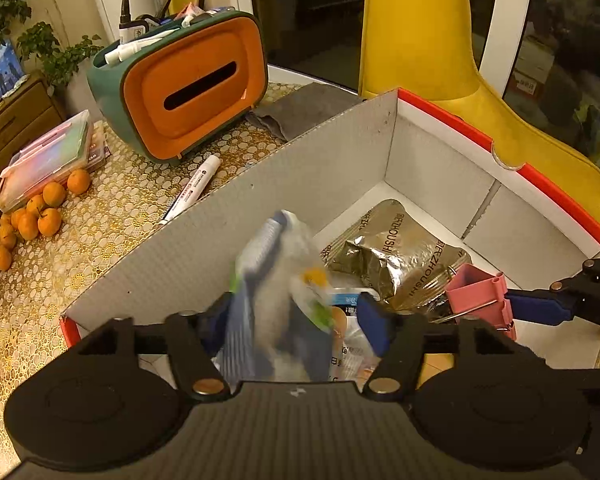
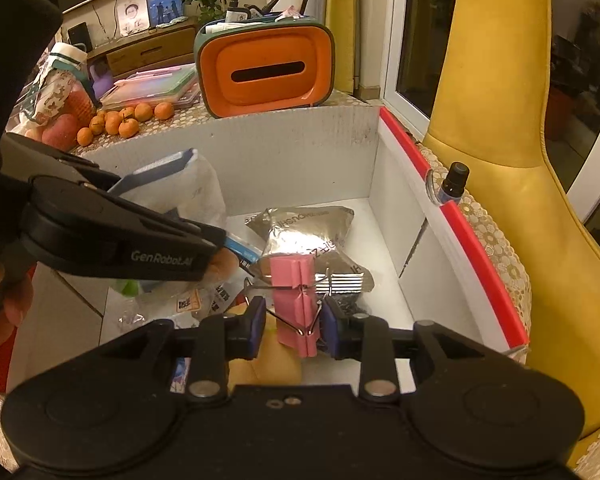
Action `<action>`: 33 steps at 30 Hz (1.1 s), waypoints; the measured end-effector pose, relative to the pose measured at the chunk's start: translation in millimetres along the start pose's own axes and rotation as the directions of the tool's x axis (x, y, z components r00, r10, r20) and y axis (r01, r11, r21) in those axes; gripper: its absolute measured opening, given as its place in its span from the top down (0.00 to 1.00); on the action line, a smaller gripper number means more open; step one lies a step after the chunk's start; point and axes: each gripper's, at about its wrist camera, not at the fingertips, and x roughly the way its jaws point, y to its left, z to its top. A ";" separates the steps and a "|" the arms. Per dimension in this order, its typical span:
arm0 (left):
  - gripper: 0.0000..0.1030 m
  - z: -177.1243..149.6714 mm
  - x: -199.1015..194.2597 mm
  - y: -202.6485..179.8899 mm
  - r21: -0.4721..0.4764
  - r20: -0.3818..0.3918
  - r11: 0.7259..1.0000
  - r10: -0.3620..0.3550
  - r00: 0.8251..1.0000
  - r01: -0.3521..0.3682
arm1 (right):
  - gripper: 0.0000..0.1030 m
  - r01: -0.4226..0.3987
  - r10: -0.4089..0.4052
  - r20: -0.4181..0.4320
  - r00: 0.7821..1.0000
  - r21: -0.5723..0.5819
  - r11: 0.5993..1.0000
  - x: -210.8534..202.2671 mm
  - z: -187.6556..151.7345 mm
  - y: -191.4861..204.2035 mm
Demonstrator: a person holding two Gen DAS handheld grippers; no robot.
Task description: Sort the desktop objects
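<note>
Closest in, left gripper (image 1: 296, 326): fingers (image 1: 374, 330) spread wide, over the open white cardboard box (image 1: 440, 152). Between them, a clear plastic bag (image 1: 272, 280) with a blue zip strip, blurred; right-hand pad standing clear of it, contact on the other pad not readable. Seen from the right wrist as well, same bag (image 2: 192, 184) hanging beside the black gripper body, inside the box walls.

Right gripper (image 2: 294, 322): fingers (image 2: 256, 320) narrow, clamped on a pink binder clip (image 2: 294, 292) by its wire handles, clip upright and held above the box floor. Just behind the clip, a crumpled silver foil packet (image 2: 308, 224) lying on the box bottom, with more small packets (image 2: 188, 304) to its left under the bag.

Outside the box on the patterned desk (image 1: 120, 200): an orange and green tissue holder (image 1: 192, 88) stuffed with pens on top, a white marker (image 1: 192, 188) lying against the box wall, a heap of tangerines (image 1: 40, 216), a stack of pastel plastic cases (image 1: 48, 160). Near the red rim, a small dark bottle (image 2: 454, 184). Yellow chair (image 1: 420, 40) beyond.
</note>
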 end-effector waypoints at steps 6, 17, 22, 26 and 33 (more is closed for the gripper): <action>0.35 -1.3 -6.1 4.6 -0.019 0.011 1.000 -0.011 1.000 0.011 | 0.59 -0.023 0.023 -0.003 1.000 -0.003 1.000 -3.0 -1.5 -0.2; 0.35 -12.5 -45.6 14.3 -0.061 0.078 0.996 -0.053 0.996 0.058 | 0.55 -0.054 0.055 0.030 0.998 -0.024 0.998 -26.1 -1.8 5.9; 0.35 -24.4 -67.8 16.6 -0.063 0.103 0.994 -0.086 0.991 0.093 | 0.53 -0.057 0.059 0.045 0.997 -0.043 0.997 -38.8 -2.9 11.2; 0.35 -34.2 -86.6 19.2 -0.060 0.141 0.993 -0.089 0.986 0.098 | 0.34 -0.058 0.061 0.078 0.995 -0.044 0.997 -49.2 -5.4 13.0; 0.30 -51.7 -112.6 21.4 -0.063 0.191 0.991 -0.101 0.976 0.115 | 0.32 -0.072 0.075 0.087 0.993 -0.035 0.997 -59.5 -8.7 14.6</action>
